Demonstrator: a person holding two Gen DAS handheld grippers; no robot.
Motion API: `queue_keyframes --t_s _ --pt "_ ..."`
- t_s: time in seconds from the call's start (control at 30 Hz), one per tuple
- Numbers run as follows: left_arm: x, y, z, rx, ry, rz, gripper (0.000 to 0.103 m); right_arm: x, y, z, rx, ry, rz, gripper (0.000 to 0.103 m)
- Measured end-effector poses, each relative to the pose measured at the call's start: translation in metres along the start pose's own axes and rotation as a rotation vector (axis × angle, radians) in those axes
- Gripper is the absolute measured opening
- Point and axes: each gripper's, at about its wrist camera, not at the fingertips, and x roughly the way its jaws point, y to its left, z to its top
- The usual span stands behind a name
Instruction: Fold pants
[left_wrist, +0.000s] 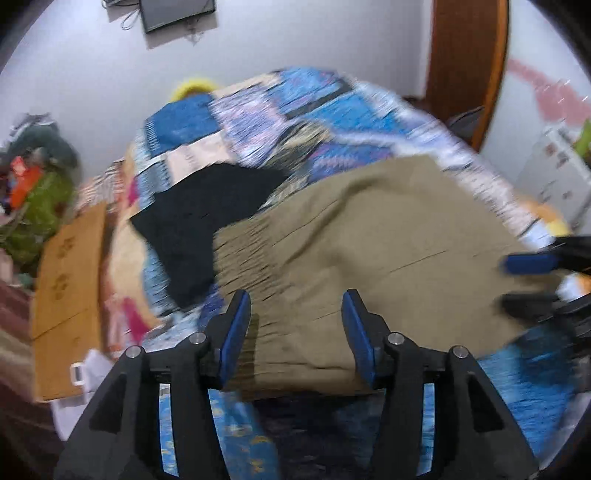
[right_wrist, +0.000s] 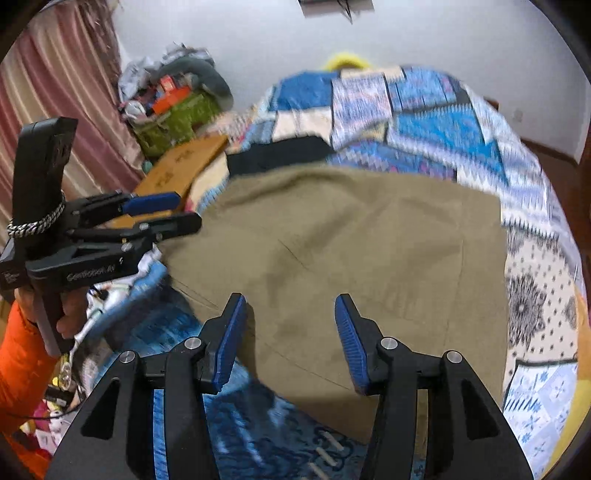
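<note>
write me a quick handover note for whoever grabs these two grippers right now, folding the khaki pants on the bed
Left gripper: open, holding nothing, over the gathered waistband end of the khaki pants.
Right gripper: open, holding nothing, over the near edge of the pants.
Pants: spread fairly flat on the patchwork bedspread, waistband toward the left. A black garment lies beside the waistband, partly under it.
Done: pants laid out; whether any fold has been made I cannot tell, the frames are blurred.
Left: grip an edge with both grippers, fold, smooth.
</note>
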Motion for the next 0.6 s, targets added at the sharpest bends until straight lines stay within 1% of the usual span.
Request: queue_keyframes --t_s 0.1,0.13,0.17,0.23,0.3,0.33,0.43,0.47,0.57,0.6 --pt "0.014 0.013 -0.013 -0.028 0.041 -0.002 0.055 -0.004 -0.014 -0.012 0.019 0.011 -0.028 0.046" --pt "0.013 0.02 -0.015 -0.046 0.035 -0.018 0.057 -0.007 -0.017 -0.016 0.023 0.012 -0.037 0.046" --pt "0.011 0.025 -0.016 -0.056 0.029 -0.019 0.059 -0.01 -0.022 -0.02 0.027 0.011 -0.045 0.046" --pt "0.006 0.032 -0.018 -0.064 0.017 -0.003 0.063 -0.02 -0.032 -0.028 0.046 0.006 -0.07 0.046" --pt "0.004 0.037 -0.022 -0.076 0.015 -0.018 0.066 -0.031 -0.041 -0.035 0.079 -0.008 -0.052 0.046" --pt "0.004 0.038 -0.023 -0.08 0.016 -0.022 0.066 -0.038 -0.048 -0.04 0.106 -0.024 -0.048 0.046" --pt "0.002 0.038 -0.026 -0.085 0.011 -0.024 0.066 -0.05 -0.057 -0.05 0.128 -0.033 -0.118 0.046" --pt "0.001 0.038 -0.026 -0.085 0.008 -0.023 0.066 -0.054 -0.062 -0.056 0.14 -0.032 -0.126 0.046" --pt "-0.003 0.037 -0.028 -0.077 0.001 -0.018 0.066 -0.064 -0.077 -0.07 0.186 -0.049 -0.107 0.046" --pt "-0.004 0.037 -0.028 -0.072 0.0 -0.016 0.066 -0.067 -0.079 -0.071 0.193 -0.052 -0.126 0.046"
